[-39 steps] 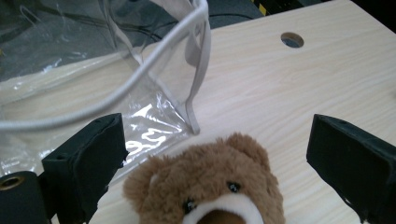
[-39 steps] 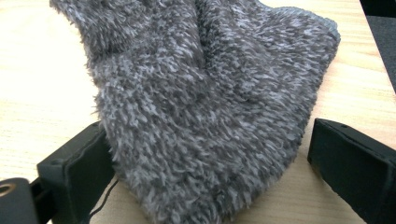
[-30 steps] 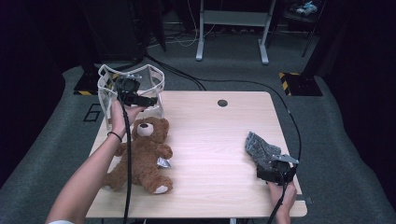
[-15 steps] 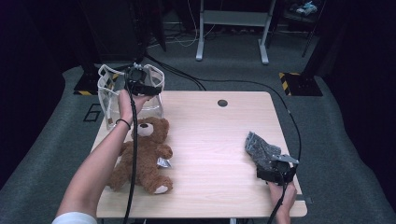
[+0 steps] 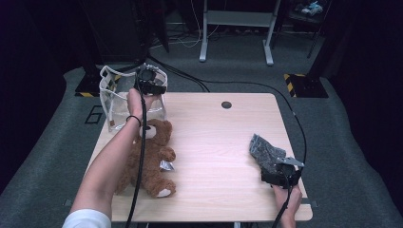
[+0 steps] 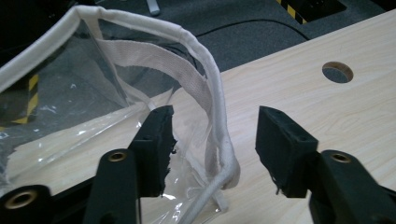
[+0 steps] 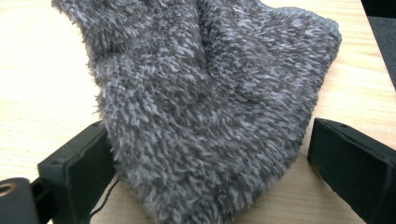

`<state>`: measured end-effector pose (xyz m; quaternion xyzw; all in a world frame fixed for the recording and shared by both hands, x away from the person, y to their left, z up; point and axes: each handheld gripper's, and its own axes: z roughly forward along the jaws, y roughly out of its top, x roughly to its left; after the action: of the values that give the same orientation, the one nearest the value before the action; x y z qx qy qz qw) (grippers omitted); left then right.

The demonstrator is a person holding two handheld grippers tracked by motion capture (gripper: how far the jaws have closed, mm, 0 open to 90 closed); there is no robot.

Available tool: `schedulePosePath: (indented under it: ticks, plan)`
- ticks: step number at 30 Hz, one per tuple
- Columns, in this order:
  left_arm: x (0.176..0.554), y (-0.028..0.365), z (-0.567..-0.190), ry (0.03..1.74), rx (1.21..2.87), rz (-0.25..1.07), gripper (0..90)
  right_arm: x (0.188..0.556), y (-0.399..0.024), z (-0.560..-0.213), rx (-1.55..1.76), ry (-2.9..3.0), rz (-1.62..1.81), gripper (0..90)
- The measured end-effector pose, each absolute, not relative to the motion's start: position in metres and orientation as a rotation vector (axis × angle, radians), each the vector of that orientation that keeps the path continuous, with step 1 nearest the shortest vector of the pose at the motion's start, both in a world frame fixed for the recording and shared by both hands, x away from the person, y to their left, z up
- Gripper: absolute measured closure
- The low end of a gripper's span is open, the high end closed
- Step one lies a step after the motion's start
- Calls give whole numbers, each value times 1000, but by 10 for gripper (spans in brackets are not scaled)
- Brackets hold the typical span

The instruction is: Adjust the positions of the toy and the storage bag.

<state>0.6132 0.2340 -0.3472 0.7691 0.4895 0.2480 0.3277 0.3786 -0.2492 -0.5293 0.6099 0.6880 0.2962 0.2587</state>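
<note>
- At the desk's (image 5: 214, 142) far left corner, seen from above, the left tongs (image 5: 151, 81) hang over the clear bag's (image 5: 111, 95) rim; a brown teddy bear (image 5: 149, 159) lies along the left edge.
- Near the right edge, the right tongs (image 5: 278, 170) sit at the grey fuzzy cloth (image 5: 263, 149).
- Left gripper view: the jaws have just been closing, the bag's white-trimmed rim (image 6: 217, 126) between them, pads not yet pressing.
- Right gripper view: jaws released, flanking the cloth (image 7: 210, 107), right pad apart.

Clear bag (image 5: 114, 102) upright, far-left; grey fuzzy cloth (image 5: 265, 151) flat, right.
</note>
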Motion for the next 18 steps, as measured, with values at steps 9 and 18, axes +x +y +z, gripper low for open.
schedulePosePath:
  ticks: [9, 18]
  plan:
    - [616, 234, -352, 1218, 1998, 640, 823, 379, -249, -529, 1654, 1863, 803, 31]
    - [616, 236, -354, 1135, 2003, 639, 843, 378, -249, -529, 1662, 1859, 803, 31]
